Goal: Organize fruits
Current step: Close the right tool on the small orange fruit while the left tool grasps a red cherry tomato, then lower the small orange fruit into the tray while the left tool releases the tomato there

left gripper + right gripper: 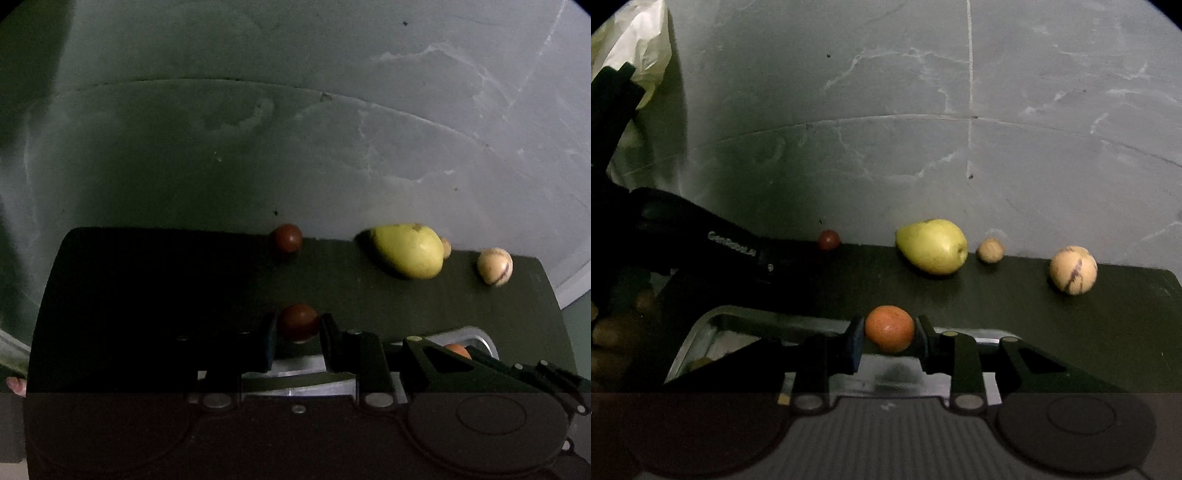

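My left gripper (297,328) is shut on a dark red round fruit (297,322), held just above the dark mat (147,295). A second dark red fruit (287,238) (829,239) rests at the mat's far edge. My right gripper (889,334) is shut on an orange fruit (889,328), which hangs over a metal tray (701,332). Along the far side of the mat lie a yellow-green pear (931,246) (408,250), a small tan nut-like fruit (990,250) and a pale round fruit with purple streaks (1073,270) (495,266).
A grey marbled floor (960,166) lies beyond the mat. The left gripper's black body (701,236) crosses the right wrist view at left. A crumpled pale bag (639,44) sits at top left. Brownish fruits (617,332) lie dimly at the left edge.
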{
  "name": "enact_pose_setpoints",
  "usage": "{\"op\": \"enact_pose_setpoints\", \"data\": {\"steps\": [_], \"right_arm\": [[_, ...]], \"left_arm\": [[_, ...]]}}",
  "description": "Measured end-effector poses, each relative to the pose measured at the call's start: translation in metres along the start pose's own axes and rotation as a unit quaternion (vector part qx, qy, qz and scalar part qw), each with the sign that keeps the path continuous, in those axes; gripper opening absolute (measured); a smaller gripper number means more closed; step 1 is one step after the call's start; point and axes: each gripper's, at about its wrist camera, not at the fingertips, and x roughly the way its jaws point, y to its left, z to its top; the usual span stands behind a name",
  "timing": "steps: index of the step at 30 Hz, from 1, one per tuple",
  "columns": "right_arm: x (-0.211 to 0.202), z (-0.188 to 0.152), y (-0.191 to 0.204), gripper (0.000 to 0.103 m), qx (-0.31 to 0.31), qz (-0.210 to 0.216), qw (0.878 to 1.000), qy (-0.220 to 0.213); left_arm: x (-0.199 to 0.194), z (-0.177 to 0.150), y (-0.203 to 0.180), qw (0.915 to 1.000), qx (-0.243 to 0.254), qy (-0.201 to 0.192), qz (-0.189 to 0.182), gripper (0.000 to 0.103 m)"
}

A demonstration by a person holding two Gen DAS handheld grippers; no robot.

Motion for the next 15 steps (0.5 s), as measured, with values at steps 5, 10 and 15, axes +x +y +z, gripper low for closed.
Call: {"op": "enact_pose_setpoints", "data": {"steps": [5, 10, 15], "right_arm": [[-0.013, -0.010, 0.006, 0.033, 0.007, -0.008, 1.000, 0.002], [-0.023, -0.022, 0.010, 0.033, 0.013, -0.017, 1.000, 0.007], [-0.032, -0.037, 0.012, 0.033, 0.013, -0.026, 0.999, 0.014]], "left_arm": [[-0.010, -0.013, 0.002, 0.9999, 0.009, 0.005, -0.005, 0.026], [-0.017, -0.027, 0.003, 0.9997, 0.019, 0.015, -0.010, 0.026], [-0.021, -0.040, 0.004, 0.9992, 0.031, 0.024, -0.012, 0.026]]}}
